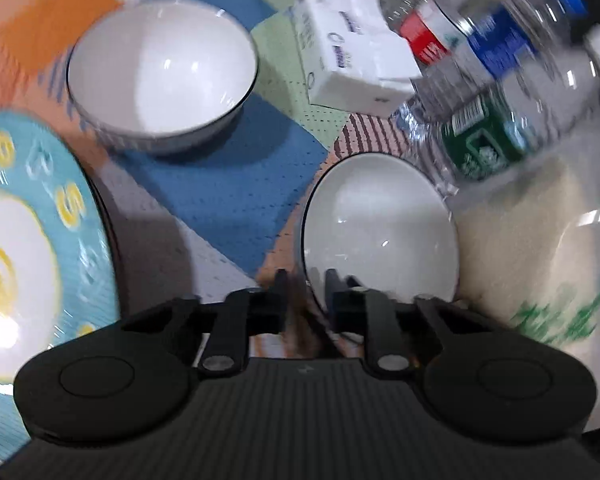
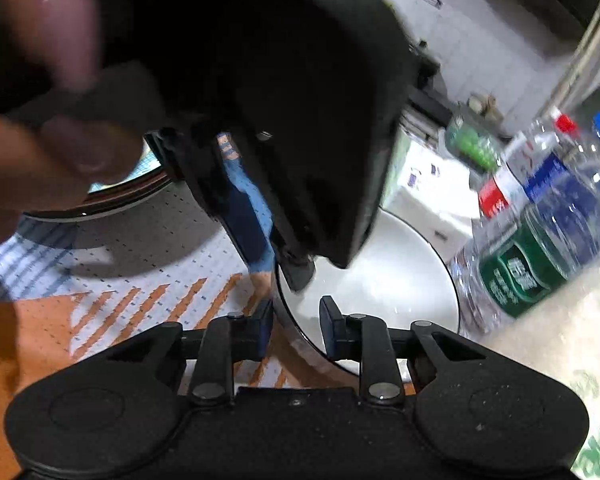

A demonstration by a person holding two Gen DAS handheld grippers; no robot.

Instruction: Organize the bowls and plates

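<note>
Bowl (image 1: 380, 228) rim pinched by both: left hand-held gripper (image 1: 306, 280), right hand-held gripper (image 2: 296, 312).

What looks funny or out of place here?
Both grippers are at the same white bowl. The left gripper is pinched on its rim, and the right gripper straddles that rim right beside it, crowding one edge. Nothing looks spilled or broken, though the pictures are blurry.

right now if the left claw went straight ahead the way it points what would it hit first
The near white bowl. The left claw is already shut on its rim, so going on would push into that bowl; beyond it stand the water bottles, though depth is unclear.
</note>
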